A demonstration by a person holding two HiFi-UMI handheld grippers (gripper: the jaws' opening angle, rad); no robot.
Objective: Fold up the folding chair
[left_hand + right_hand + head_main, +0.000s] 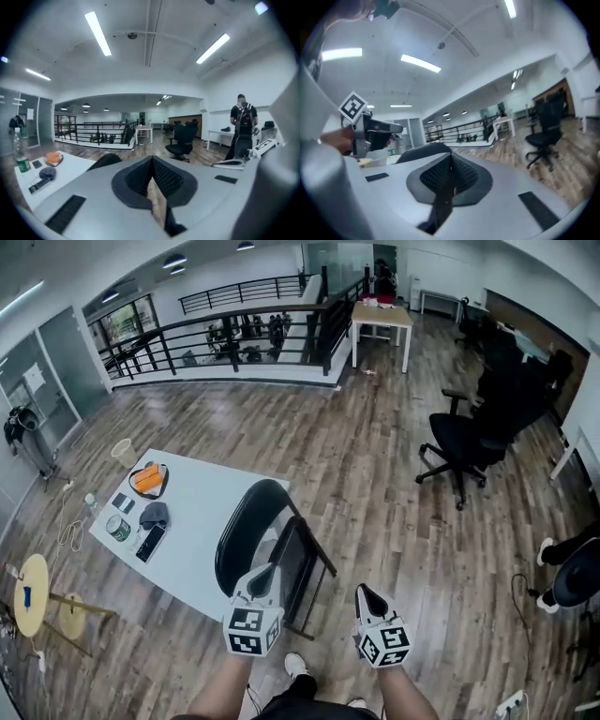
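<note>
The black folding chair (272, 545) stands on the wood floor against the white table's near corner, and its seat looks tipped up close to the curved back. In the head view my left gripper (267, 575) hangs just in front of the chair, shut and holding nothing. My right gripper (367, 595) is a little to the chair's right, also shut and holding nothing. In the left gripper view the pads (152, 180) meet, with the top of the chair's back (105, 161) beyond. The right gripper view shows closed pads (449, 177), the chair back (423, 151) and the left gripper (363, 126).
The white table (202, 521) carries an orange-filled basket (148, 480), a tin, a cap and phones. A black office chair (461, 448) stands at the right. A railing (225, 334) and a wooden desk (382, 317) lie far back. A person (241, 123) stands at the right.
</note>
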